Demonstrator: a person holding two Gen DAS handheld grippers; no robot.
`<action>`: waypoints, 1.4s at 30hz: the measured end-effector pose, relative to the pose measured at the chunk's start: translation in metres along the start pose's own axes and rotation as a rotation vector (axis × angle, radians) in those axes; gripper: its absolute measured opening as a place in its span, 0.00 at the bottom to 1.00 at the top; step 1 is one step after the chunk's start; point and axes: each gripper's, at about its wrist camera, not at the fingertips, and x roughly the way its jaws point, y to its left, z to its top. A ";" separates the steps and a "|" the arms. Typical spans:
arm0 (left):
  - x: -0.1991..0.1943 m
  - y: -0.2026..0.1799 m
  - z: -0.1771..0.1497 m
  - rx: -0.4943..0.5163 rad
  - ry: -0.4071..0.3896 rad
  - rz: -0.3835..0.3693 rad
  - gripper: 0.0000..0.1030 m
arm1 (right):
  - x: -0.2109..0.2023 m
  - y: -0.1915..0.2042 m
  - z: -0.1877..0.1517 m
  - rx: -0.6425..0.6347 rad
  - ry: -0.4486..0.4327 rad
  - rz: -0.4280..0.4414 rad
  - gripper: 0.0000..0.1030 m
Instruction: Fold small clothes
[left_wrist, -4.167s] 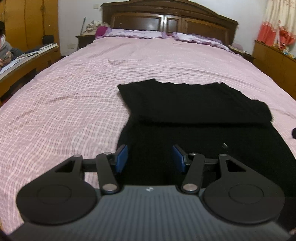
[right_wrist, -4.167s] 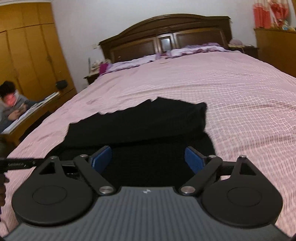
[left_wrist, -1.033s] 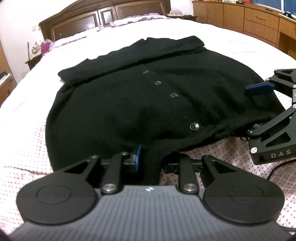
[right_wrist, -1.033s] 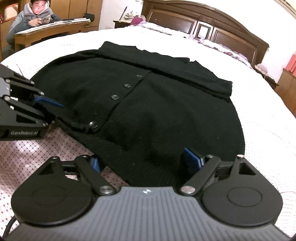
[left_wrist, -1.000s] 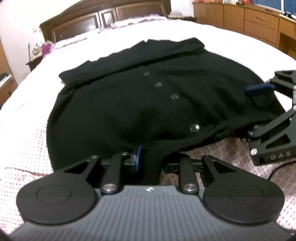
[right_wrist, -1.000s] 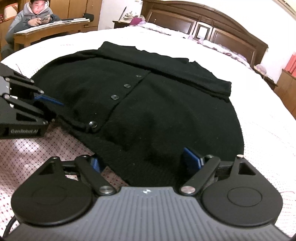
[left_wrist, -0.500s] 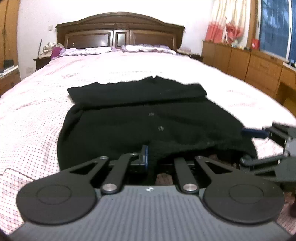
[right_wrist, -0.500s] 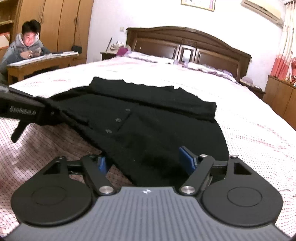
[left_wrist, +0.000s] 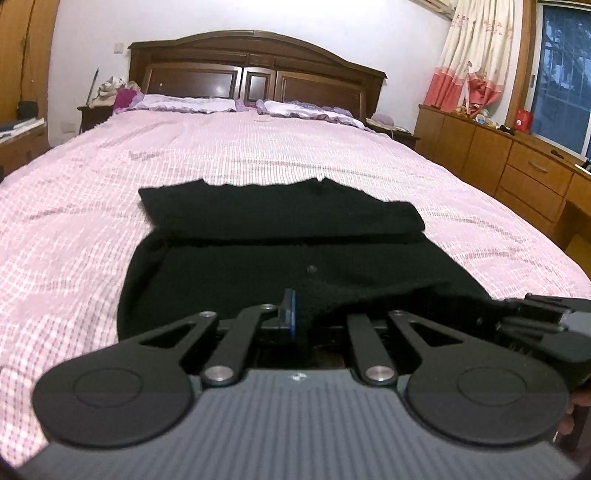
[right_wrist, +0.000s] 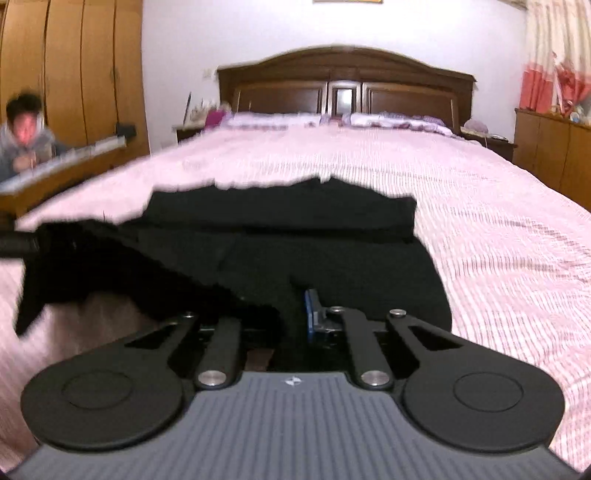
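Both grippers are pinched down on the near hem of the cardigan (left_wrist: 280, 258): our left gripper (left_wrist: 314, 321) has its jaws nearly together with black knit bunched between them, and our right gripper (right_wrist: 291, 314) looks the same, narrow with cloth in the gap, though that view is pretty blurry so we can't see the pads cleanly. The cardigan lies straight ahead of us on the pink bed (left_wrist: 258, 155), long axis running away toward the headboard (left_wrist: 255, 74), with its far end already doubled over into a band across the top. The hem is off the sheet at both grips and sags between them. In the left view the right gripper (left_wrist: 546, 325) sits just off to the side at about the same depth, so neither hand is really nearer; we're holding the hem edge roughly square to the garment. Our guess is the next bit is carrying this hem forward, away from us, onto that folded band. What matters is keeping both hands level so the edge lands parallel and not skewed. One button (left_wrist: 312, 268) shows along the centre line, handy as a reference.
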 end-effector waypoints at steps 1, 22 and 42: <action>0.002 0.000 0.004 -0.003 -0.005 0.000 0.09 | 0.001 -0.002 0.006 0.008 -0.022 0.003 0.11; 0.070 0.017 0.105 -0.002 -0.170 0.040 0.09 | 0.094 -0.020 0.119 0.023 -0.226 0.004 0.07; 0.250 0.076 0.114 -0.073 -0.025 0.178 0.09 | 0.330 -0.017 0.131 -0.054 -0.048 -0.107 0.07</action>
